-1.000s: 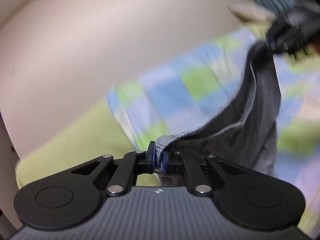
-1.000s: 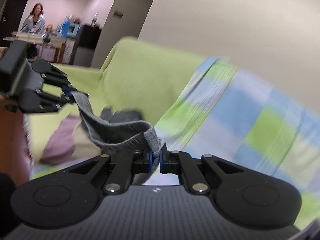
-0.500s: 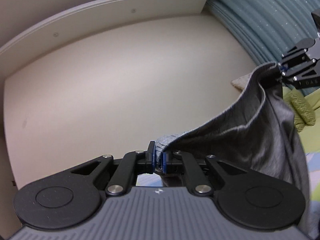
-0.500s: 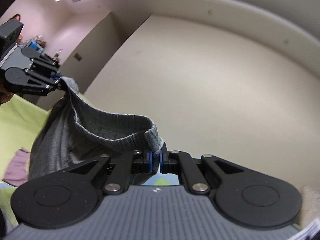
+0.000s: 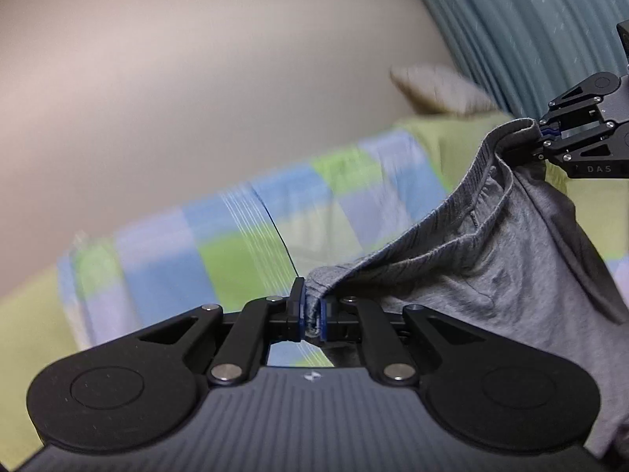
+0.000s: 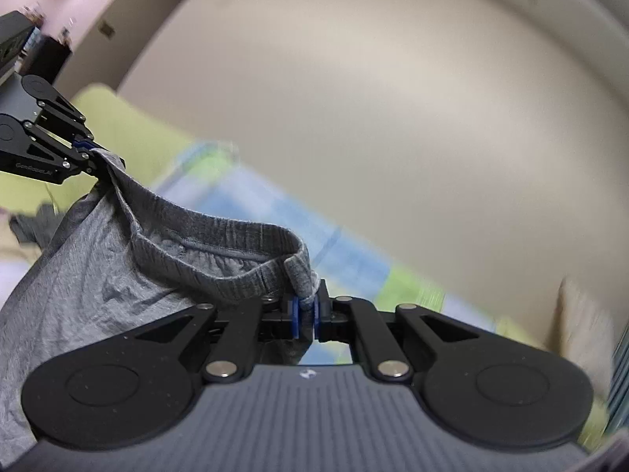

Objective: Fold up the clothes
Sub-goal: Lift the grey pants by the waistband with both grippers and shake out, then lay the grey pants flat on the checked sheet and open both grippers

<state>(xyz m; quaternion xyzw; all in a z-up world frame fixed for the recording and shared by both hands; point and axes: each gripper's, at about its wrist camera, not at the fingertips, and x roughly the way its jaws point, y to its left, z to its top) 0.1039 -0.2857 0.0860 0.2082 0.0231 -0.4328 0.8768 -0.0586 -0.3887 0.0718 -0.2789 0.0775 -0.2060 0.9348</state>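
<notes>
Both views tipped down from bare wall since half a second ago, checked blanket (image 5: 220, 247) back in sight, my left gripper (image 5: 311, 310) and right gripper (image 6: 306, 316) each clamped on the grey shorts' (image 5: 511, 275) waistband (image 6: 220, 244), garment hanging between them, curtain (image 5: 530, 19) far right.

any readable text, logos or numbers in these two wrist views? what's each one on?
"DAS": printed on the black linkage of the right gripper, as seen in the left wrist view; the rest of the word runs out of frame.
Small light lettering on the left gripper in the right wrist view: too small and blurred to read.
Small white emblem on each camera's own grey housing: a logo, no letters.
</notes>
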